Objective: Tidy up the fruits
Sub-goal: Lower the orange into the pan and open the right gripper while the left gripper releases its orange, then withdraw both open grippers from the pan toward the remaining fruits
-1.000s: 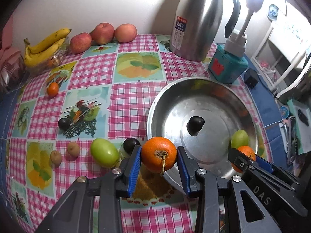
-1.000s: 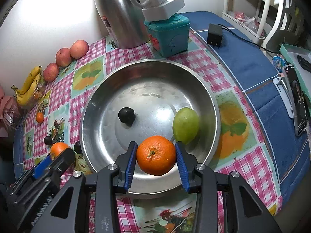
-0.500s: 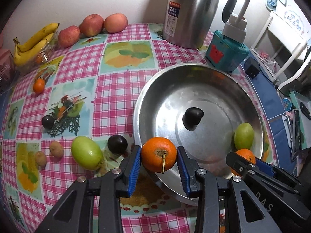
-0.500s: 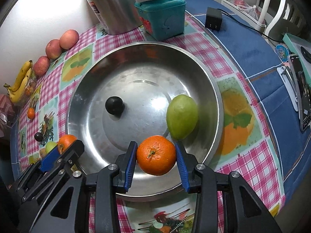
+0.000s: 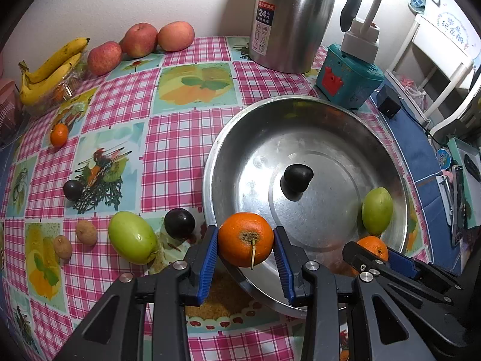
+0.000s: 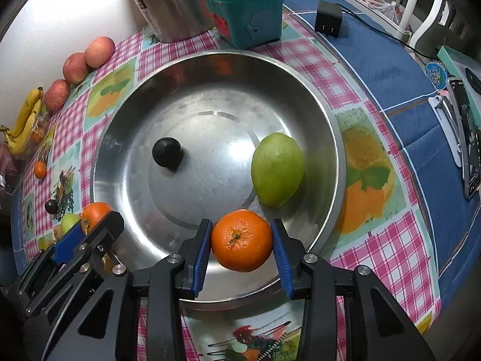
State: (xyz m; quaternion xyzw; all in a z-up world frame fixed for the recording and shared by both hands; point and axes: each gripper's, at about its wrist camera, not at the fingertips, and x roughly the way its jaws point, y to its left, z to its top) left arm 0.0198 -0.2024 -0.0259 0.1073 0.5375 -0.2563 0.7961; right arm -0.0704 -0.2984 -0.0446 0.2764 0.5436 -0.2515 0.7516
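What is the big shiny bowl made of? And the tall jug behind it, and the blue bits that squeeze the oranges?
The big bowl looks like polished metal, probably stainless steel: it mirrors the light and the fruit. The tall jug looks like brushed steel, with a duller sheen; its handle is black, probably plastic. The blue pads look like ribbed rubber or soft plastic: matte with fine ridges, though I can't be sure which.

The steel jug point(image 5: 293, 19) is cut off at top.
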